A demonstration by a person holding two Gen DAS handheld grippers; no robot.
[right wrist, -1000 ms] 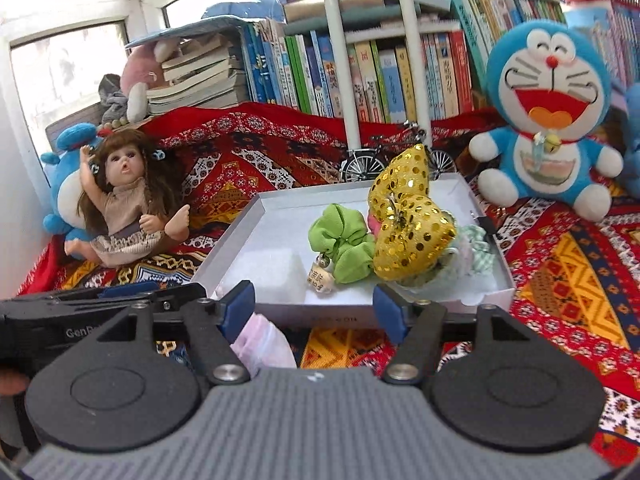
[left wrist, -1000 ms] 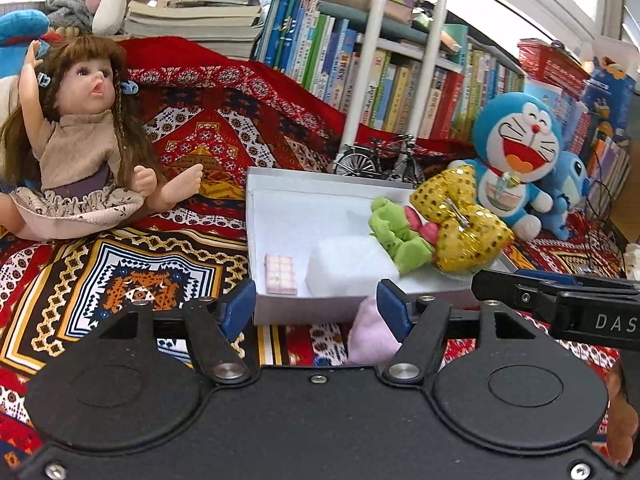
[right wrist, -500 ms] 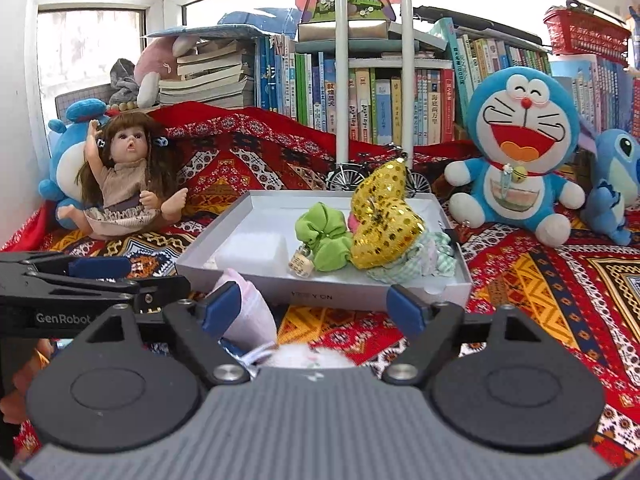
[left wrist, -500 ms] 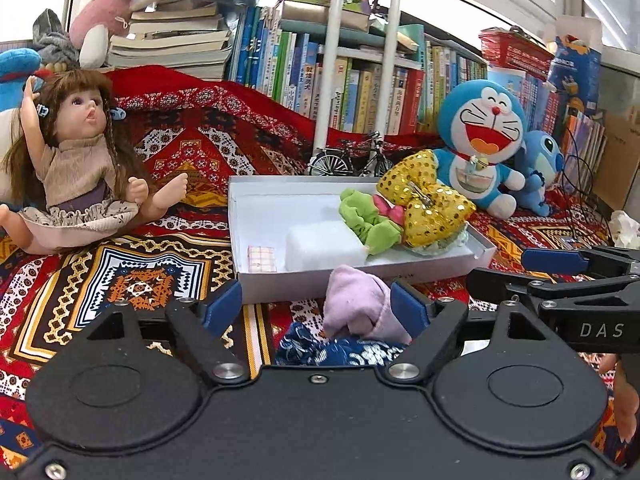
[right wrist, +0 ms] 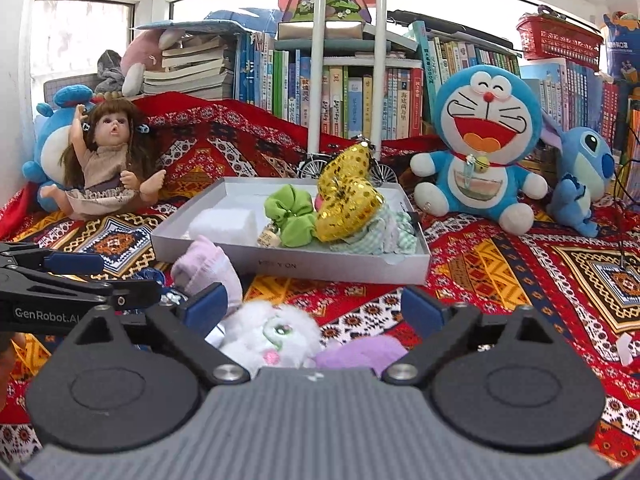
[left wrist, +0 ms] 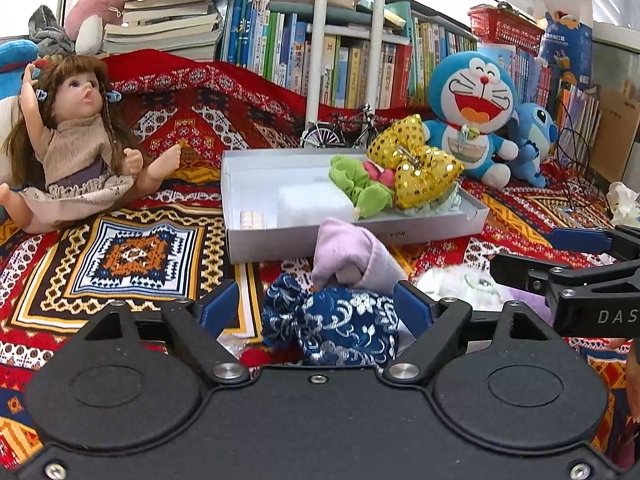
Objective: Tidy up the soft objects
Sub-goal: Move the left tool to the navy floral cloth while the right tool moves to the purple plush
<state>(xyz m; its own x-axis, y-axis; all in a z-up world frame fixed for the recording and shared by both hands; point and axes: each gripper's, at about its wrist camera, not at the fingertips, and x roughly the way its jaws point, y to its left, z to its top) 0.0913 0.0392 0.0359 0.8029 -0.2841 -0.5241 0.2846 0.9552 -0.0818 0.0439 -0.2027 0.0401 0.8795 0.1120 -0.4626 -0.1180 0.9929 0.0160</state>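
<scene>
We see our left gripper [left wrist: 316,312] spread wide around a blue floral pouch [left wrist: 332,330], with a lilac cloth [left wrist: 352,256] just beyond.

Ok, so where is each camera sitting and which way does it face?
Left wrist: rides the left hand-held gripper, facing the white tray, blue pouch between its open fingers; the right hand-held gripper's side shows.
Right wrist: rides that gripper, white plush between its fingers.
Shared: tray, doll, Doraemon.

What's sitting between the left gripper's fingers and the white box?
In the left wrist view, a navy floral pouch lies between the open fingers, then a lilac cloth before the white box.
</scene>
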